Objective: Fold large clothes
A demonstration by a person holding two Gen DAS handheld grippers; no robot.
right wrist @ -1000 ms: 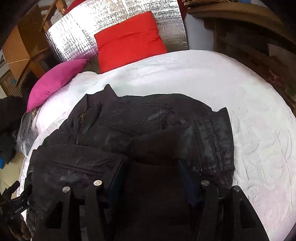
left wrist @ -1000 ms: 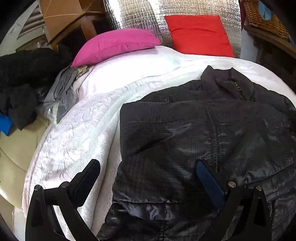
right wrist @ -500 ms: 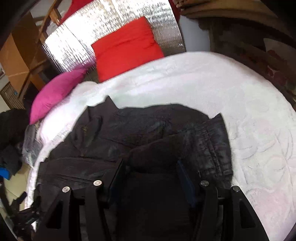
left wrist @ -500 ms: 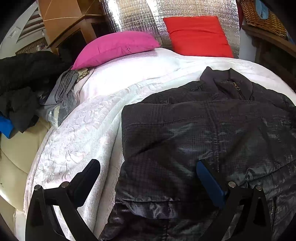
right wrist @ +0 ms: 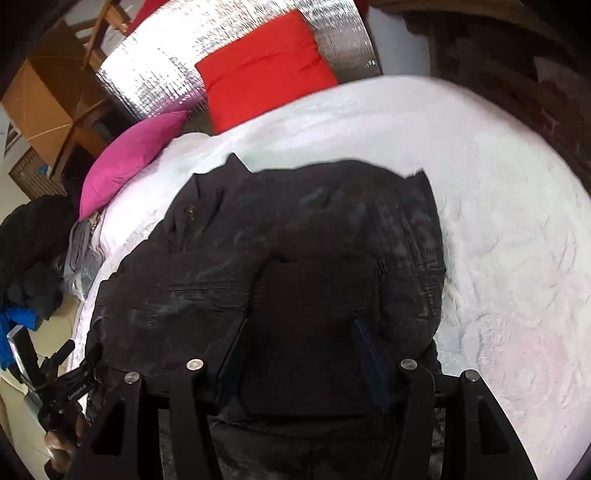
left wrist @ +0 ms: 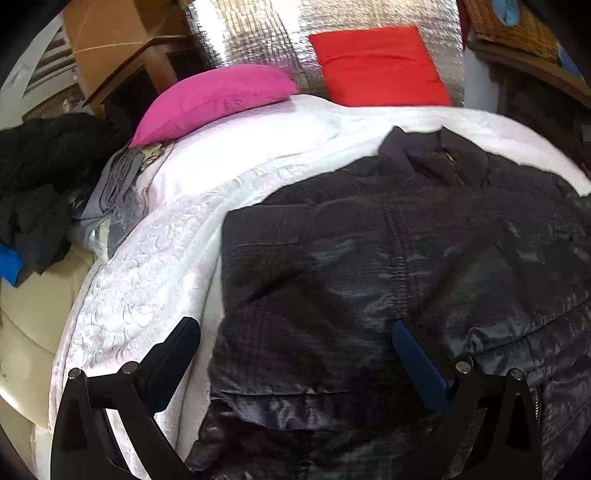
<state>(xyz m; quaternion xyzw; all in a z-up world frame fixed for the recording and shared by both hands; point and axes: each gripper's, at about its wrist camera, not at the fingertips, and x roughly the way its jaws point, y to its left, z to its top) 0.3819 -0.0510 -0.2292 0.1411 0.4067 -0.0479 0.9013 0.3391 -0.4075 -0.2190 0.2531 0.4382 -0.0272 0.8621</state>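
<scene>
A large black jacket (left wrist: 369, 258) lies spread on a white bedspread (left wrist: 147, 277), its collar and zip towards the pillows. My left gripper (left wrist: 293, 326) hovers open over the jacket's lower left part, one finger above the bedspread and the other above the fabric. In the right wrist view the jacket (right wrist: 314, 206) has its right side folded inward. My right gripper (right wrist: 299, 325) is shut on a thick bunch of that dark fabric, which fills the gap between its fingers. The left gripper (right wrist: 70, 373), held in a hand, shows at the lower left there.
A pink pillow (left wrist: 218, 96) and a red pillow (left wrist: 380, 66) lean at the head of the bed against a silver quilted panel (left wrist: 258, 33). Dark clothes (left wrist: 40, 177) and grey garments (left wrist: 118, 184) are heaped off the bed's left side. White bedspread (right wrist: 498, 221) stretches right of the jacket.
The right gripper has shifted a little with the fabric still in it, and the jacket and pillows sit slightly higher in its view. The left gripper has stayed put, open.
</scene>
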